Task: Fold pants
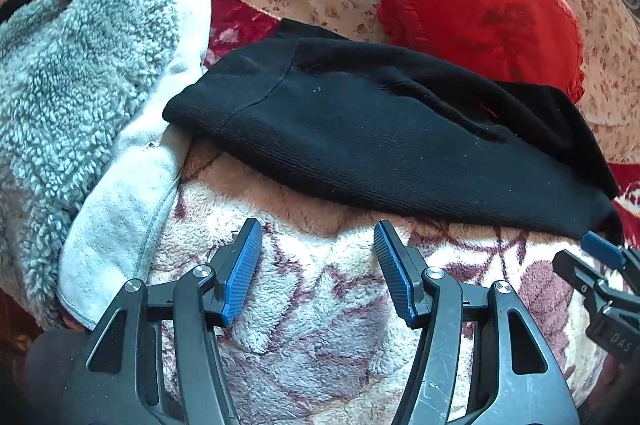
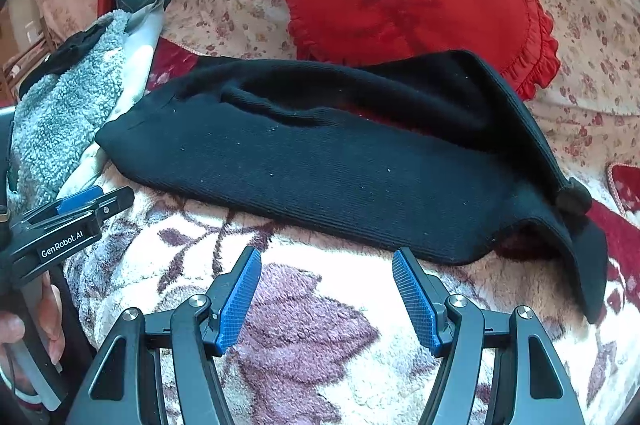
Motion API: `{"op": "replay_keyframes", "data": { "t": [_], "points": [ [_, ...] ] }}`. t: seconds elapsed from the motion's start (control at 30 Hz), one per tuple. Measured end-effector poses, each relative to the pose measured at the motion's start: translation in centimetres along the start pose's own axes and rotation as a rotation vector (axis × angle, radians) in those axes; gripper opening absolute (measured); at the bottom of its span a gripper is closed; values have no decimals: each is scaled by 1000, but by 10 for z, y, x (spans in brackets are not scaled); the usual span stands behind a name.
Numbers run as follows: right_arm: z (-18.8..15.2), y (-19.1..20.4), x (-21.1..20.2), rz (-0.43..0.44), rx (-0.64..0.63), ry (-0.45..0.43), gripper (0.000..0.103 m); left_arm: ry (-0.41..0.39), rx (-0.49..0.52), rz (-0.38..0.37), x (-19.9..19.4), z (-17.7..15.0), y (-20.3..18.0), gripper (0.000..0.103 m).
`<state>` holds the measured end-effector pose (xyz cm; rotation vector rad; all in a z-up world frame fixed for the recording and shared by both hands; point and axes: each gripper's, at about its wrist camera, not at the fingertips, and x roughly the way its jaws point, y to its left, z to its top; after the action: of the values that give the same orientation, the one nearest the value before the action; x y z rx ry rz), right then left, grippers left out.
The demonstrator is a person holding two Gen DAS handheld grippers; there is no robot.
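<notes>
Both grippers' fingers (image 1: 244, 265) released, left gripper (image 2: 76, 209) labelled "GenRobot.AI", black pants (image 2: 340, 165) beyond.

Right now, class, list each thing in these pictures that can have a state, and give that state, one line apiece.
left gripper: open, empty.
right gripper: open, empty.
black pants: lying across the blanket, folded lengthwise, rumpled.
red cushion: partly covered by the pants.
grey fleece: heaped at the left.
</notes>
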<state>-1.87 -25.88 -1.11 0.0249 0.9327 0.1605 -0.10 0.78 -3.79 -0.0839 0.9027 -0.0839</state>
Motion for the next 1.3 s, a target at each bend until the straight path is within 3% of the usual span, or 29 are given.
{"op": "replay_keyframes", "data": {
  "t": [0.4, 0.77, 1.07, 1.3],
  "points": [
    [2, 10, 9, 17, -39, 6, 67, 19, -40, -2, -1, 8, 8, 58],
    [6, 13, 15, 50, -48, -1, 67, 44, -57, 73, -1, 19, 17, 58],
    [7, 15, 25, 31, -106, -36, 67, 92, -175, 80, 21, 46, 50, 58],
    [16, 19, 40, -1, -176, -78, 65, 110, -132, 110, 48, 65, 41, 58]
  ]
}}
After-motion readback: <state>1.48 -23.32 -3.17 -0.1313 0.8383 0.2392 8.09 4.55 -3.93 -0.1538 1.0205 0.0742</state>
